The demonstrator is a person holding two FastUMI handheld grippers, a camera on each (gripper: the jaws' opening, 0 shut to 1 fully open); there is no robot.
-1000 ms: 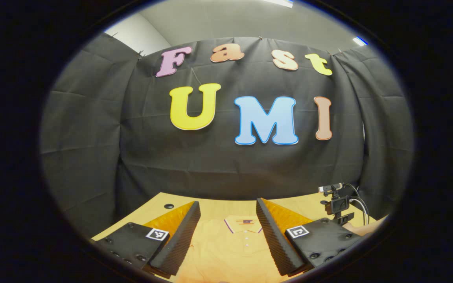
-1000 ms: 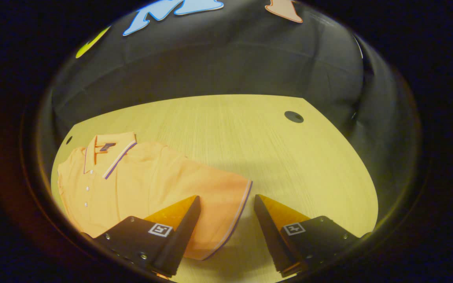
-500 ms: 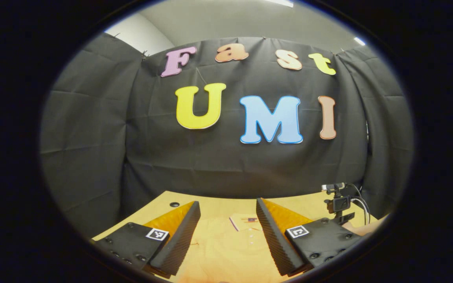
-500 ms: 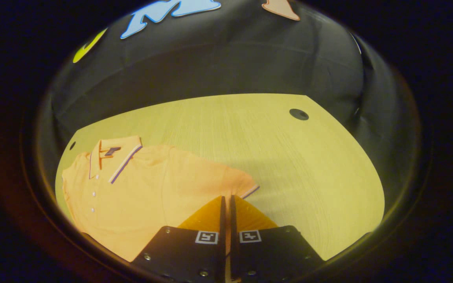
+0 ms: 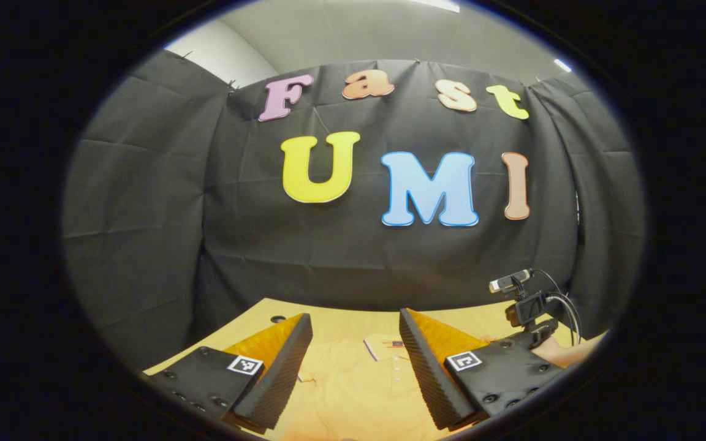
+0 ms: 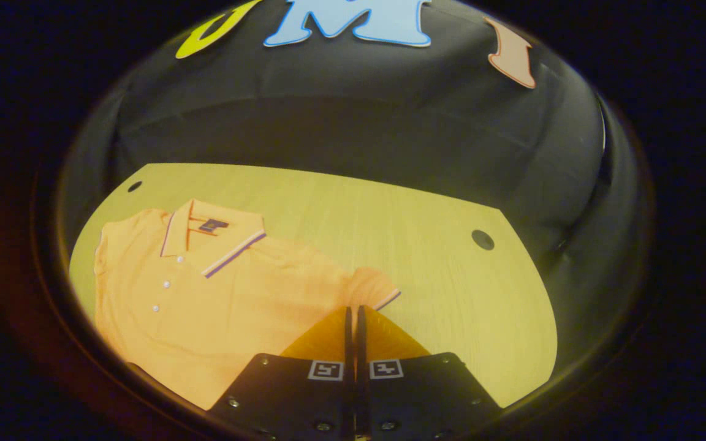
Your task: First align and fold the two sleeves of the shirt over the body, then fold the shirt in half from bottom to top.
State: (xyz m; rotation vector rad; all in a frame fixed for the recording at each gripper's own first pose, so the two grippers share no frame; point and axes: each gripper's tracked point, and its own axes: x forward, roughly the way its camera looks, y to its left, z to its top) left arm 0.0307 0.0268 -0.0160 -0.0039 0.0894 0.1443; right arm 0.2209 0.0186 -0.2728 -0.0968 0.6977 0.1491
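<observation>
A: Where is the shirt [image 6: 206, 306]?

B: Flat on the bench [image 6: 426, 245], spread over its left half in the right gripper view, collar [image 6: 212, 236] toward the far wall, buttons down the front.

A: And the right claw [image 6: 353, 315]?

B: Its fingers are pressed together on the sleeve [image 6: 371, 288], right at the striped cuff, and the cloth there is bunched up a little.

A: The left claw [image 5: 353, 349]?

B: Fingers wide apart, gripping nothing, hanging above the shirt [image 5: 353, 392]. The collar [image 5: 383, 346] shows between them.

A: Anything else there?

B: In the left gripper view, a small camera [image 5: 527, 306] with cables sits at the right, and part of a hand [image 5: 564, 352] shows just below it.
</observation>
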